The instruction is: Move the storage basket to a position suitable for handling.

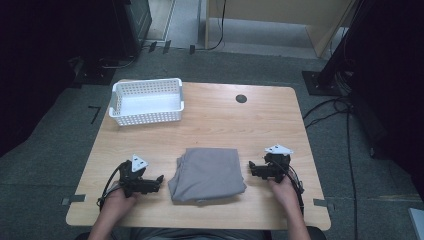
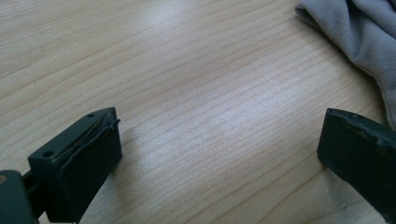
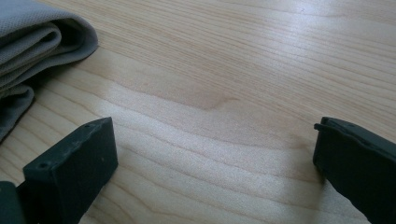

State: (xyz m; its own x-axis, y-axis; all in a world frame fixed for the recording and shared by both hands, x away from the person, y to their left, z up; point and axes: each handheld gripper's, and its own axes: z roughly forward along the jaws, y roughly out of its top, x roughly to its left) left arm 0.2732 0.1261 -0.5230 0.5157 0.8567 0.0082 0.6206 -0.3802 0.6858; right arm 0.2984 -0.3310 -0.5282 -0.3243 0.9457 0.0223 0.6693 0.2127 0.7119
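Observation:
A folded grey cloth (image 1: 207, 174) lies on the wooden table (image 1: 240, 125), near the front middle. My left gripper (image 1: 159, 181) rests on the table just left of the cloth, open, its jaws wide apart over bare wood (image 2: 219, 140); the cloth's edge (image 2: 359, 32) shows at the upper right of the left gripper view. My right gripper (image 1: 252, 168) sits just right of the cloth, also open with nothing between its jaws (image 3: 215, 154). The cloth's folded layers (image 3: 37, 42) appear at the upper left of the right gripper view.
A white perforated basket (image 1: 146, 101) stands at the table's back left, nothing in it. A dark round grommet (image 1: 241, 98) sits in the tabletop at the back. Cables (image 1: 330, 107) and dark equipment stands lie on the floor to the right.

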